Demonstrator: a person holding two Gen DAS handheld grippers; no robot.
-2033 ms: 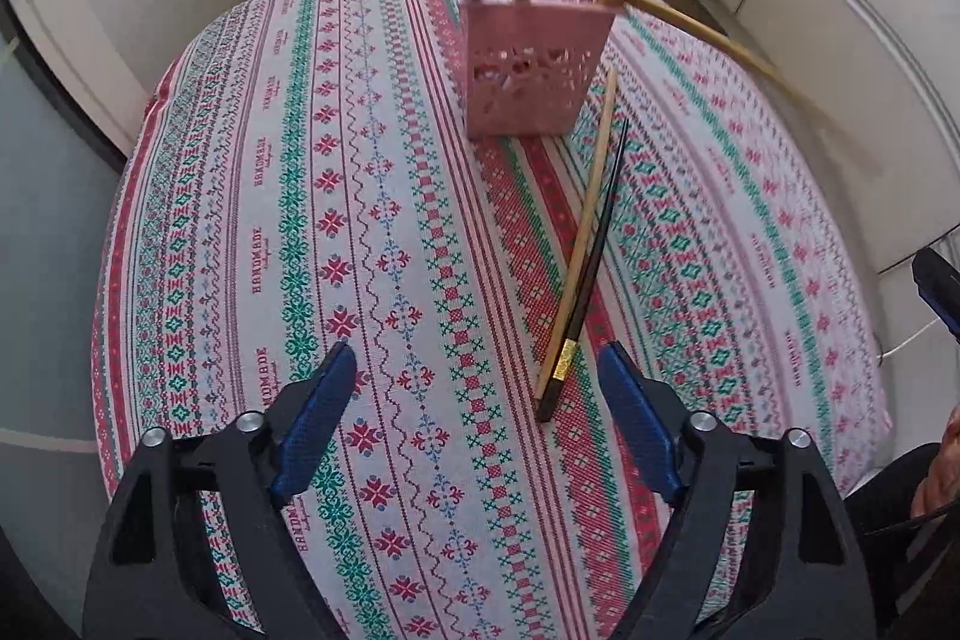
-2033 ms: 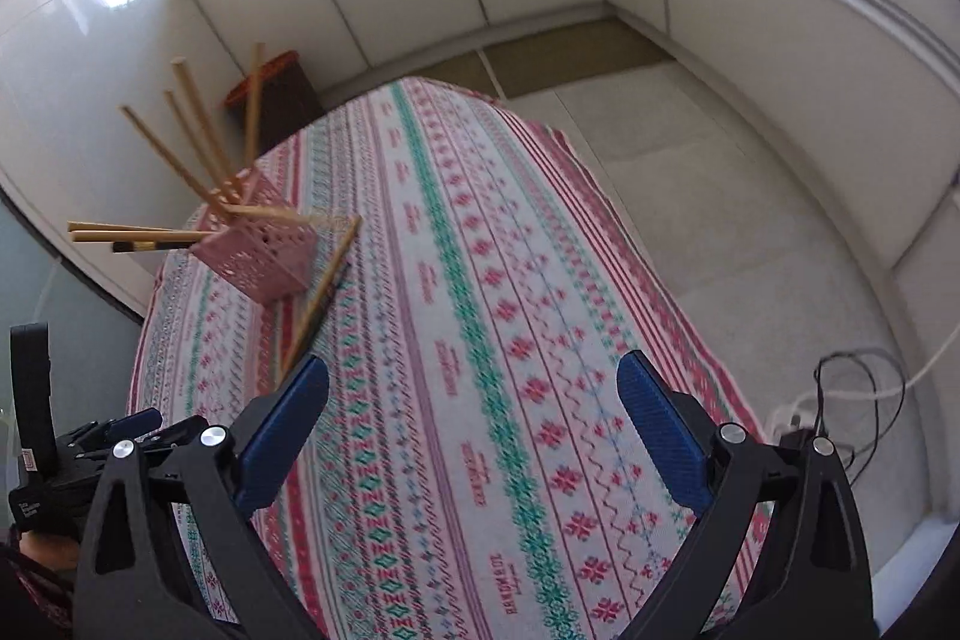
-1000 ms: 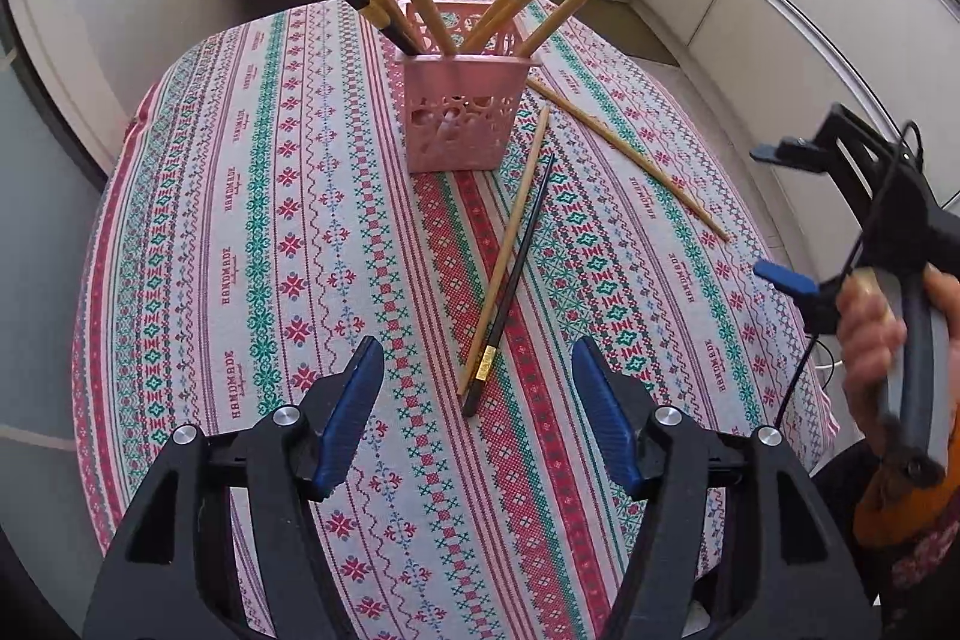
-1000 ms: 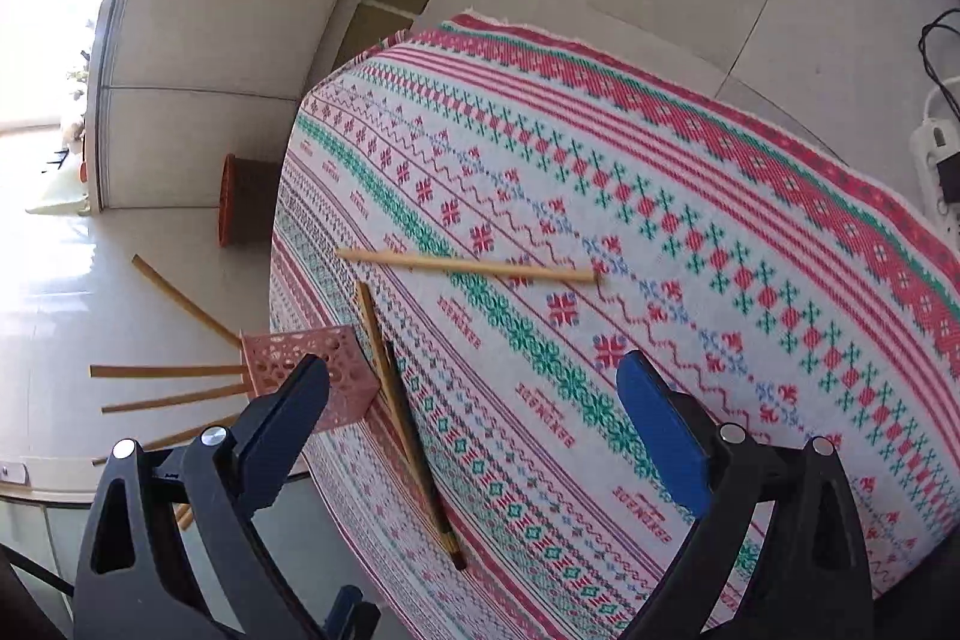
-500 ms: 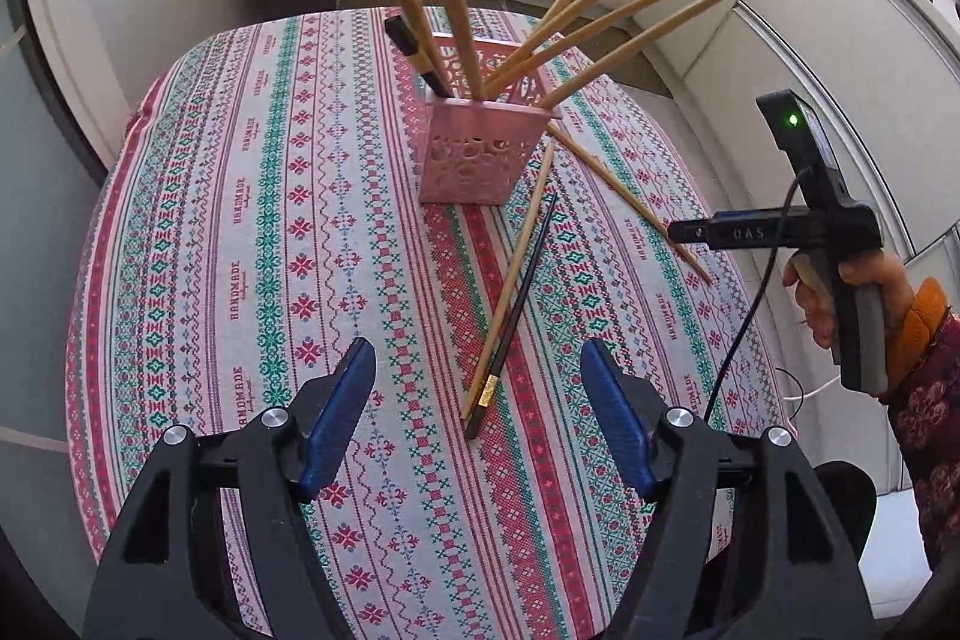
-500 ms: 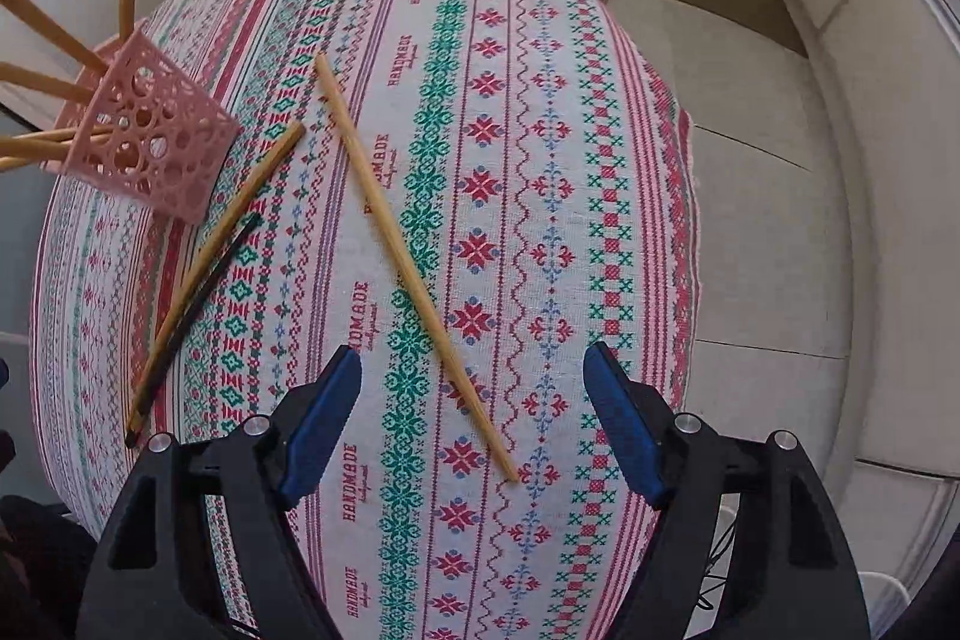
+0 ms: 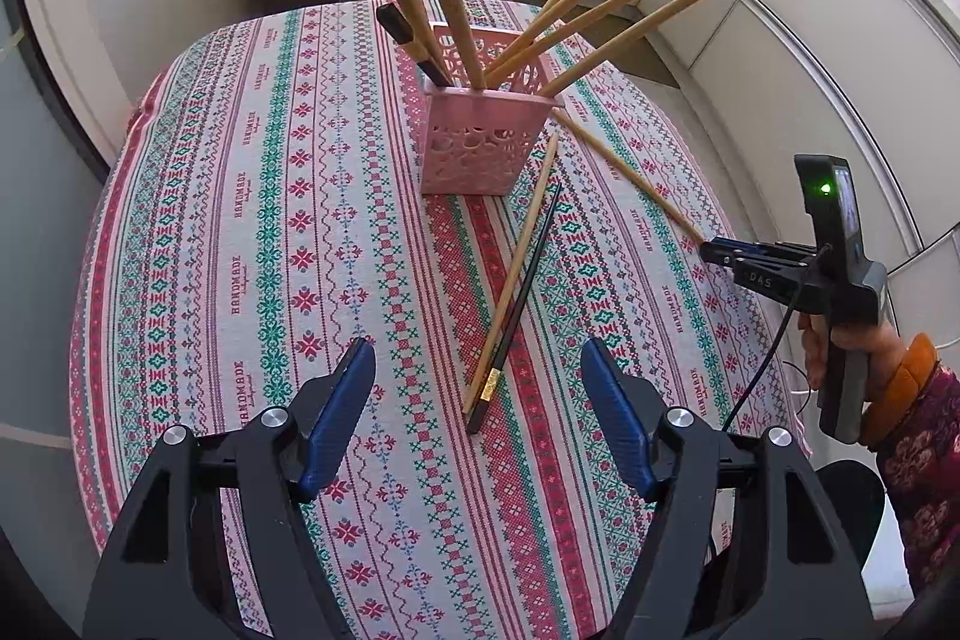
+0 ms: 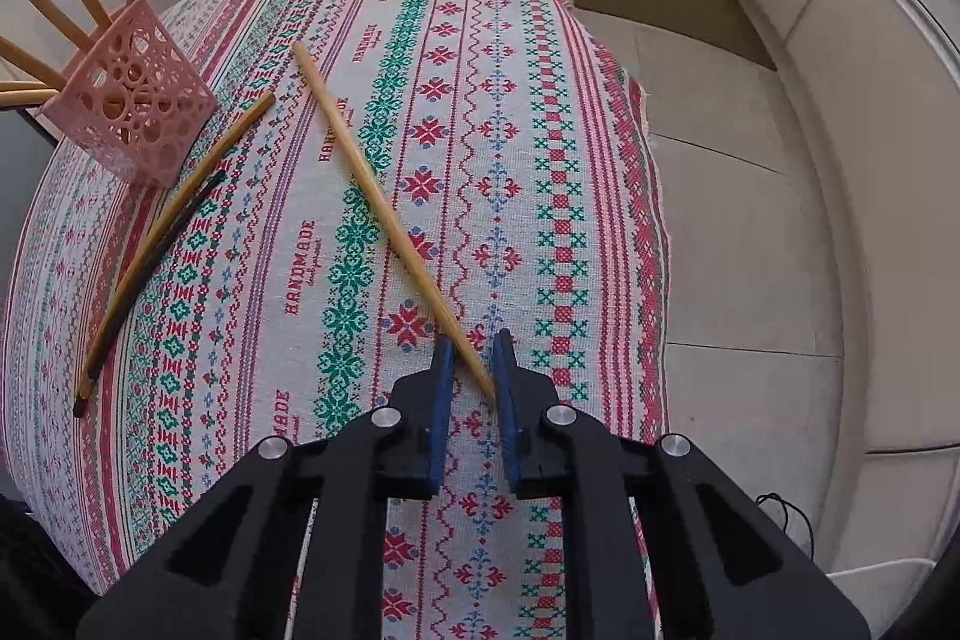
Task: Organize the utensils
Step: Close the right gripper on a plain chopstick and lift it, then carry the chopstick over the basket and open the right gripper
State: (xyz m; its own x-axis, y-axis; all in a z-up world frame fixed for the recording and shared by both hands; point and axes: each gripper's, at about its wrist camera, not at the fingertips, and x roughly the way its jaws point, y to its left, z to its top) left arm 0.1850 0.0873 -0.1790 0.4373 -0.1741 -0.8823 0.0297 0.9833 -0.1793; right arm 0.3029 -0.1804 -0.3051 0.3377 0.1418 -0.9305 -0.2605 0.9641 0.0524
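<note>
Loose wooden chopstick [image 8: 384,214] on patterned surface [image 8: 540,112]: right claw [image 8: 472,361], wide before, now closing around tip; pick-up judged begun. Left claw [image 7: 478,388] open, empty.

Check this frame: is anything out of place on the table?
Yes. Three chopsticks lie loose on the tablecloth instead of standing in the pink holder: a crossed wooden chopstick and black chopstick, and a lone chopstick whose tip sits between the closing right gripper.
</note>
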